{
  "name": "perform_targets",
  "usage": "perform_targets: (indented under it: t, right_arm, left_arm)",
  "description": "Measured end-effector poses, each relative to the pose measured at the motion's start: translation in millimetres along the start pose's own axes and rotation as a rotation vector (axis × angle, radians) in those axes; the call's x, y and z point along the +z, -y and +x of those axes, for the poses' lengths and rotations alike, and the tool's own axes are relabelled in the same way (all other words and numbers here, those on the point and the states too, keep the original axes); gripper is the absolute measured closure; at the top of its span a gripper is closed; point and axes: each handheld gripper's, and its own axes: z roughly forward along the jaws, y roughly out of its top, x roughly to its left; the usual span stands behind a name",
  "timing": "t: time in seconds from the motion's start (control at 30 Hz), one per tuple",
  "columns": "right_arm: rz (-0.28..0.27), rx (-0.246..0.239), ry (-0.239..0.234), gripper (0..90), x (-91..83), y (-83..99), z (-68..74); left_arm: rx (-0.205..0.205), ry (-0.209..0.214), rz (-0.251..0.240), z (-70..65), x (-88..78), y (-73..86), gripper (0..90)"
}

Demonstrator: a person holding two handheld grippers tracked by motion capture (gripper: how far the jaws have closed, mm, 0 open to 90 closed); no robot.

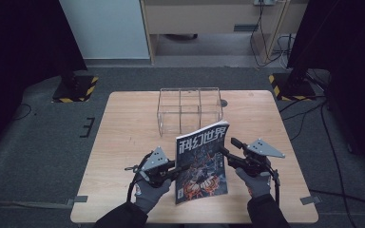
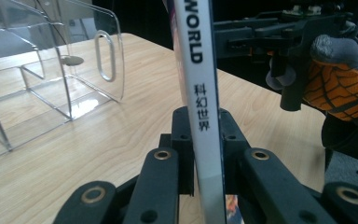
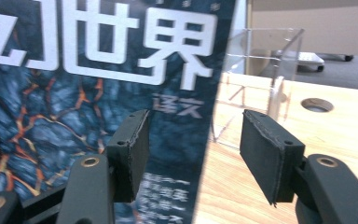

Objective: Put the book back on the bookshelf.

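1. Black jaws of the left gripper (image 2: 200, 140) pinch the white spine of the magazine (image 1: 202, 161), which stands upright on its lower edge on the surface (image 1: 123, 142).
2. Spread jaws of the right gripper (image 3: 193, 149) straddle the magazine's free edge without pressing it.
3. Behind the magazine stands a clear acrylic organizer (image 1: 189, 110), near but apart.
4. Both gloved hands hold their grippers level from either side; open surface lies left and right.

Your magazine (image 1: 202, 164) shows a glossy paper cover and a smooth white spine. The worktop (image 1: 123, 142) is matt, pale wood grain. The organizer (image 1: 190, 109) is clear, shiny plastic. Your right gripper (image 3: 193, 154) carries matt black, rough-faced pads.
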Motion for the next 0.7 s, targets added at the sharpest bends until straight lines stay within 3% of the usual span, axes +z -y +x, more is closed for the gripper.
perform_targets:
  t: [0.2, 0.53, 0.7]
  right_arm:
    - [0.042, -0.006, 0.004, 42.9, 5.3, 7.0, -2.3]
    - [0.049, 0.049, -0.131, 41.5, 13.5, 13.6, -3.3]
    - [0.041, 0.043, -0.143, 43.0, 12.5, 11.5, -3.4]
  left_arm:
    - [0.008, 0.014, -0.002, -2.7, -1.3, -3.3, 82.1]
    - [0.025, 0.041, 0.007, -3.4, -0.4, -3.8, 82.3]
    - [0.028, 0.051, -0.004, -3.6, -1.9, -6.4, 82.2]
